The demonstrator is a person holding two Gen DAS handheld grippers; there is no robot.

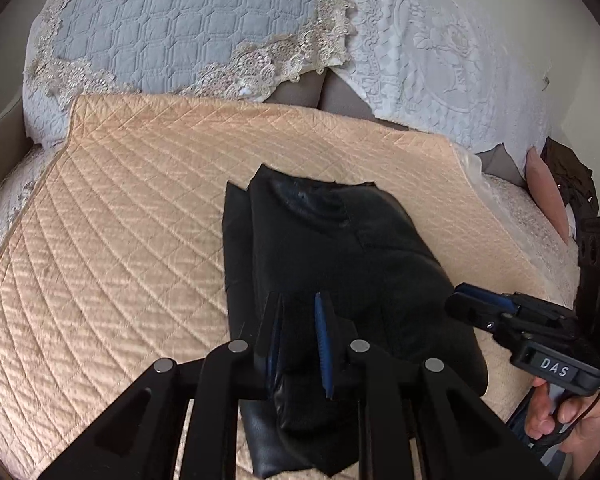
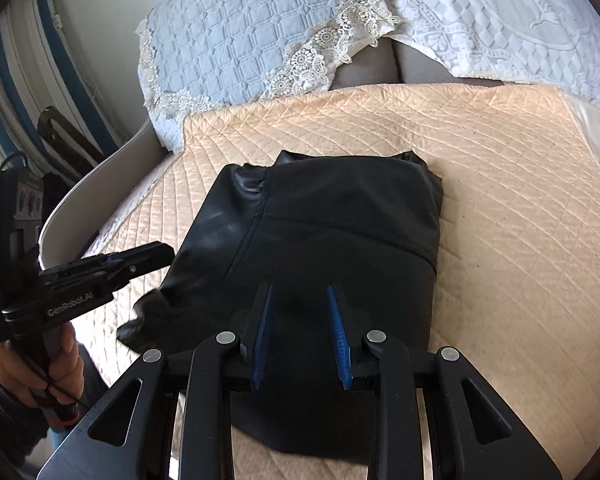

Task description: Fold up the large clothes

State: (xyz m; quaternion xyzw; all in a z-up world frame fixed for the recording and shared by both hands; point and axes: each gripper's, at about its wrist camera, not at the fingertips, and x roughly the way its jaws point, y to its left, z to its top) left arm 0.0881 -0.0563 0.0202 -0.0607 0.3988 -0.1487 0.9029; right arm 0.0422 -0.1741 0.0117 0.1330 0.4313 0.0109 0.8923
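A black leather-like garment (image 1: pixel 332 256) lies folded into a thick bundle on a peach quilted cover (image 1: pixel 132 216); it also shows in the right wrist view (image 2: pixel 340 232). My left gripper (image 1: pixel 300 300) hovers over the bundle's near end with its jaws open a little and nothing between them; in the right wrist view (image 2: pixel 156 254) it sits at the garment's left edge. My right gripper (image 2: pixel 300 292) is open above the garment's near part, empty; in the left wrist view (image 1: pixel 460 300) it sits at the garment's right edge.
A pale blue quilted pillow with lace trim (image 1: pixel 172 28) and a white embossed pillow (image 1: pixel 440 48) stand behind the cover. A pink cushion and dark cloth (image 1: pixel 560 184) lie at far right. The curved bed frame (image 2: pixel 100 184) and a wall are at left.
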